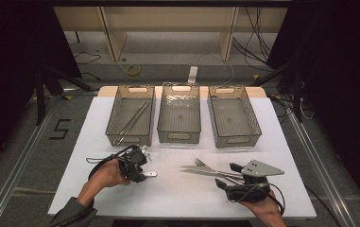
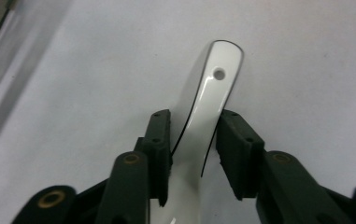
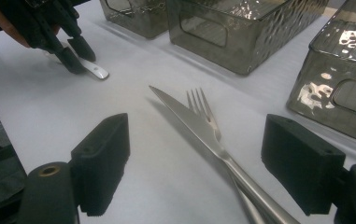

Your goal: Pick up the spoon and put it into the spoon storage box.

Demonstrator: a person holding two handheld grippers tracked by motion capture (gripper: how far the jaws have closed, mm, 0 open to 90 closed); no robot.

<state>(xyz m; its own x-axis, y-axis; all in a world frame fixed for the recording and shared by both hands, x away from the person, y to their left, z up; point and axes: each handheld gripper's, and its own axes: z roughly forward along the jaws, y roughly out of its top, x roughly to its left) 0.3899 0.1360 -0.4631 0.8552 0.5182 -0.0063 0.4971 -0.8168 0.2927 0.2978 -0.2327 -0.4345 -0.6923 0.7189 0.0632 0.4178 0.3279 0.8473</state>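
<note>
on the white table top (image 1: 177,194) three smoky clear plastic bins stand in a row toward 12 o'clock: the left bin (image 1: 130,116) holds metal tongs (image 1: 131,121), the middle bin (image 1: 179,113) and the right bin (image 1: 233,116) look bare. the left gripper (image 1: 142,174), at about 8 o'clock of the table, has its jaws narrowed on the glossy white handle (image 2: 203,116) of a utensil, pads touching both edges; the handle's holed tip points to 12 o'clock in the left gripper view. the right gripper (image 3: 213,172), near 5 o'clock, has its jaws spread wide, either side of a steel knife (image 3: 199,126) and fork (image 3: 202,109) lying crossed on the table, not touching them
</note>
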